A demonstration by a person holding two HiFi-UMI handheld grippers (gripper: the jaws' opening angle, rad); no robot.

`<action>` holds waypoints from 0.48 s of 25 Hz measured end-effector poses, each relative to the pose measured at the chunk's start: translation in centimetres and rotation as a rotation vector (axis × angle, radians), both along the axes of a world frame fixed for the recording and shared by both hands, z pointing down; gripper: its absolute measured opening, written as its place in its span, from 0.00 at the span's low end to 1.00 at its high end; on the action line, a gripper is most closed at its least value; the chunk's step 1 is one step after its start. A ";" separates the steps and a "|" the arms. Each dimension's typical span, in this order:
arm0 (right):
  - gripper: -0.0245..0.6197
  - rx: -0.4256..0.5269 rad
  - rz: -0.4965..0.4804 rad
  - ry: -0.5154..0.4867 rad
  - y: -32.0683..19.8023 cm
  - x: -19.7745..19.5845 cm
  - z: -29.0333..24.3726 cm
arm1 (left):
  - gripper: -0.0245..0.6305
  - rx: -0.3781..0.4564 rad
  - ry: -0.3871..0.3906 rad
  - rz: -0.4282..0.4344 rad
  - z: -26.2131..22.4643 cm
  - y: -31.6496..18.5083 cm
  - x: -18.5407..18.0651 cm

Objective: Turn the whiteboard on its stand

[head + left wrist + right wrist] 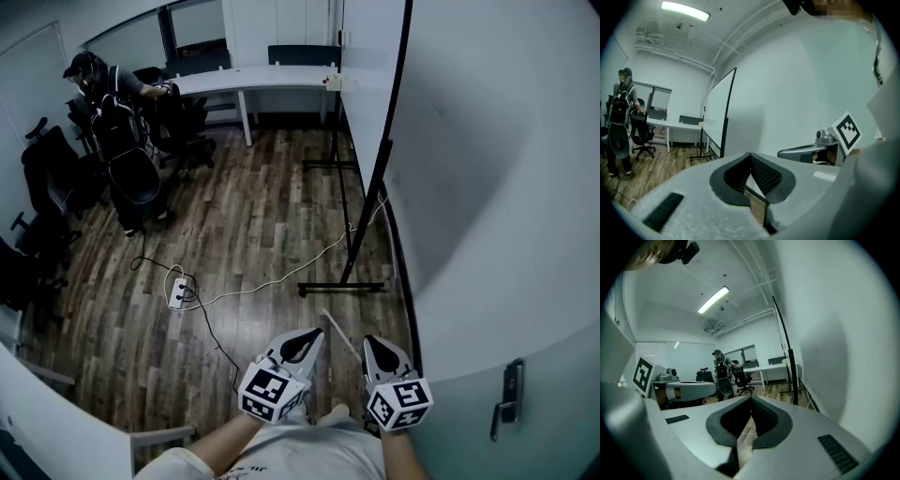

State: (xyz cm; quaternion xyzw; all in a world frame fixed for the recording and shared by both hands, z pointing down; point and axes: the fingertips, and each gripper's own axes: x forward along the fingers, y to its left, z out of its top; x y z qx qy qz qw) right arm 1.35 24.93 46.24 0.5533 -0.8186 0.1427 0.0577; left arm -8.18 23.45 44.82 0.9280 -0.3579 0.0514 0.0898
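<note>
You hold your left gripper and right gripper low, both jaws shut on nothing, likely because the whiteboard stands well apart at twelve o'clock.

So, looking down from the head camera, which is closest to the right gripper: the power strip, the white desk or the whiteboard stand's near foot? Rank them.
1. Whiteboard stand's near foot, just ahead of the right gripper.
2. Power strip, further off to the left.
3. White desk, across the room at the back.
</note>
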 end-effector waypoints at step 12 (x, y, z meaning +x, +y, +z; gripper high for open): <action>0.05 -0.004 0.008 -0.005 -2.5 0.0 1.1 | 0.05 -0.011 0.026 0.018 0.8 -2.7 0.3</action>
